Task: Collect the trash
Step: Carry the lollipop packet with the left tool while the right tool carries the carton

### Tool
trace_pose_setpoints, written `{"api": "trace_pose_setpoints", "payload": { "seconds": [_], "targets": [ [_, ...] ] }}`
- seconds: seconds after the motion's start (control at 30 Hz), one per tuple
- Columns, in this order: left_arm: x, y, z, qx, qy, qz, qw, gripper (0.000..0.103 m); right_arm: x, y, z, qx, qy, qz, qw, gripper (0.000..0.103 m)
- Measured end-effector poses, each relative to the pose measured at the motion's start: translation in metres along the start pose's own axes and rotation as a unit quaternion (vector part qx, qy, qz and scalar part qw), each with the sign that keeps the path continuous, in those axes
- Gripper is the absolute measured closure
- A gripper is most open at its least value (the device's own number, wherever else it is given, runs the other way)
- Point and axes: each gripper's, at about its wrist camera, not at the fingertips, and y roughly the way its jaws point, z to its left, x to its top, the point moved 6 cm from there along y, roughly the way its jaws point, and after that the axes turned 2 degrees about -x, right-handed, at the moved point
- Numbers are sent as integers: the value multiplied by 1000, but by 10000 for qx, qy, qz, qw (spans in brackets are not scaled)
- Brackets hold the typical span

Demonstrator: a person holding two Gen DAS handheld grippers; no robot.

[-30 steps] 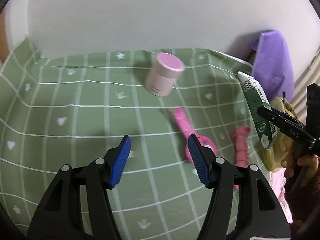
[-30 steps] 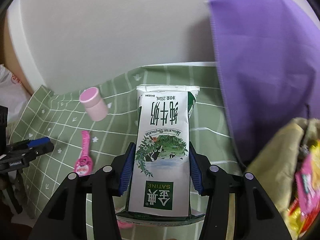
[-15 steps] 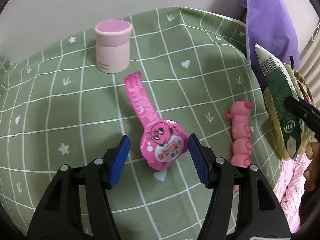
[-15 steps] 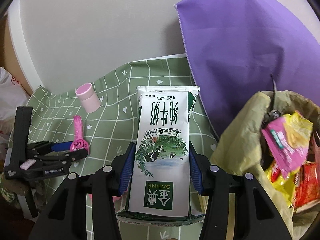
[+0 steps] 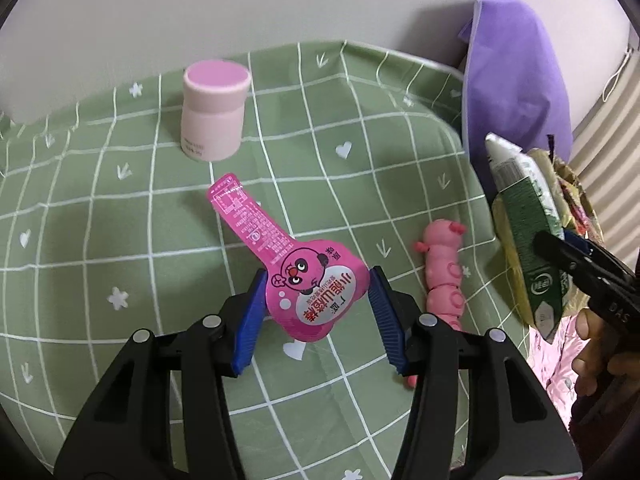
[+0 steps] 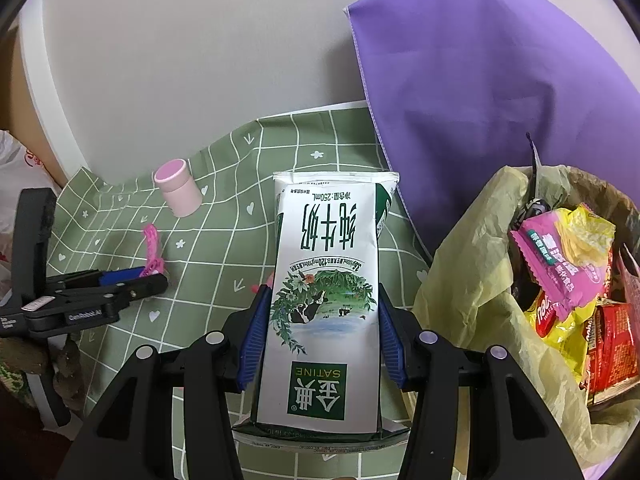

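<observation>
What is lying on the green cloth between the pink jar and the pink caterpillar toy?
A pink snack wrapper lies between the jar and the toy, seen in the left wrist view.

surface: green cloth (image 5: 360,184) with white grid, hearts and flowers | upright on it: pale pink jar (image 5: 214,114) near far edge | lying flat: bright pink wrapper (image 5: 288,256) mid-cloth | beside it, apart: pink caterpillar toy (image 5: 442,276)
</observation>
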Motion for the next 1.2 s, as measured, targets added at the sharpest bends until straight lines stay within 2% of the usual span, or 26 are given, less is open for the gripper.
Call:
{"api": "trace_pose_setpoints", "payload": {
  "seconds": [0.13,0.33,0.5,0.63,0.77,0.97,1.07,1.2],
  "targets": [
    [9,-12,-1,57,166,-133,9998,55,2,-4,2,8,-12,-67,10000,56],
    [46,-38,-29,17,817,-549,9951,55,14,-28,-6,-103,84,-369,9992,56],
    [96,-63,-86,-529,1474,-1019,9824,55,35,-73,-28,-441,171,-904,9948,56],
    [122,-75,-145,-1037,2041,-1219,9658,55,45,-111,-59,-890,312,-1260,9875,56],
    [126,-75,-197,-1548,2436,-1172,9503,55,43,-140,-98,-1348,570,-1447,9786,56],
    [112,-64,-258,-1997,2987,-961,9283,55,28,-174,-145,-1748,1039,-1610,9658,56],
    [106,-54,-276,-2101,3166,-833,9212,55,18,-182,-161,-1888,1171,-1593,9619,56],
    [99,-41,-289,-2173,3256,-659,9178,55,13,-176,-174,-1937,1263,-1513,9611,56]
  ]
}}
